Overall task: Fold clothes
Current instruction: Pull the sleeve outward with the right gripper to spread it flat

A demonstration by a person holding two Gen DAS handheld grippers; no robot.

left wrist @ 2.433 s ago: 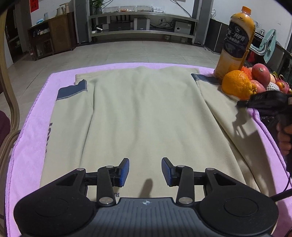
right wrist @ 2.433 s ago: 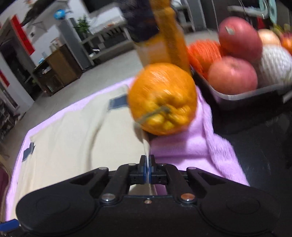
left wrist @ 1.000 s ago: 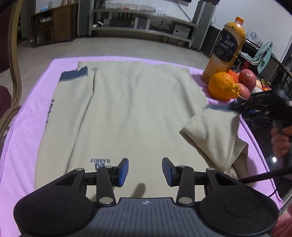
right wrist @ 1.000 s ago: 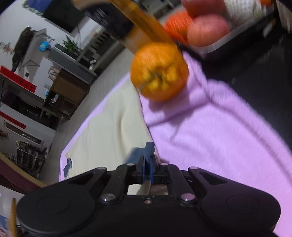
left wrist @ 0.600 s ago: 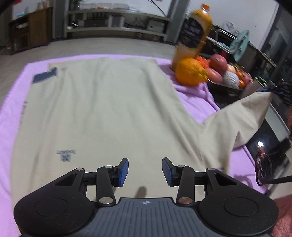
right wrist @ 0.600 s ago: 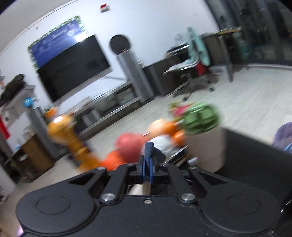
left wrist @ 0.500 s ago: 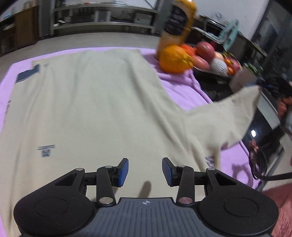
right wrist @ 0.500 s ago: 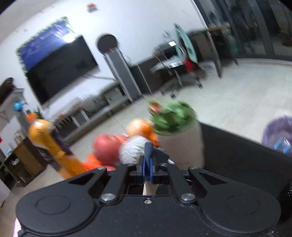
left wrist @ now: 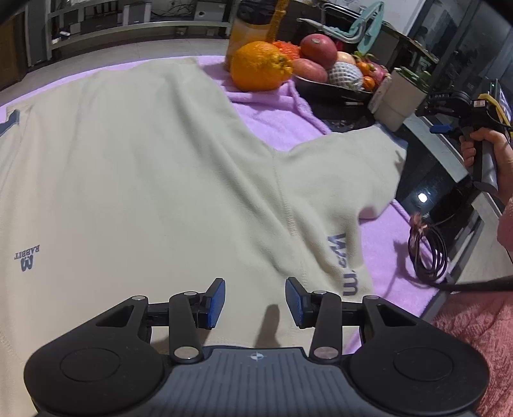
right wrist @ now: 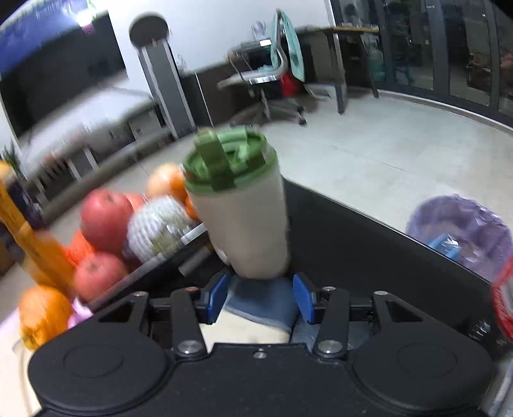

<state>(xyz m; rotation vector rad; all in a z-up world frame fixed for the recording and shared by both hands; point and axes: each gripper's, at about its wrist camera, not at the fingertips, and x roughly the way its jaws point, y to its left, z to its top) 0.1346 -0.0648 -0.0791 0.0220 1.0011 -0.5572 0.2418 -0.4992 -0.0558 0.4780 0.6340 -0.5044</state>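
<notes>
A beige long-sleeved top (left wrist: 134, 166) lies flat on a purple towel (left wrist: 282, 115). Its right sleeve (left wrist: 349, 173) is spread out to the right, over the towel's edge. My left gripper (left wrist: 255, 303) is open and empty, low over the top's near edge. My right gripper (right wrist: 260, 296) is open; the sleeve's blue cuff (right wrist: 259, 301) lies loose between its blue pads (right wrist: 301, 298). In the left wrist view the right gripper (left wrist: 449, 118) sits at the far right, beyond the sleeve end.
A large orange (left wrist: 259, 65), a juice bottle (left wrist: 248, 29) and a fruit tray (left wrist: 333, 86) stand at the towel's far right. A beige cup with a green lid (right wrist: 237, 208) is just ahead of the right gripper. A coiled cable (left wrist: 429, 253) lies right of the towel.
The right gripper pulled the sleeve off the top's body and out to the right, then opened, letting the cuff go. The left gripper shifted right along the near edge, still open.
</notes>
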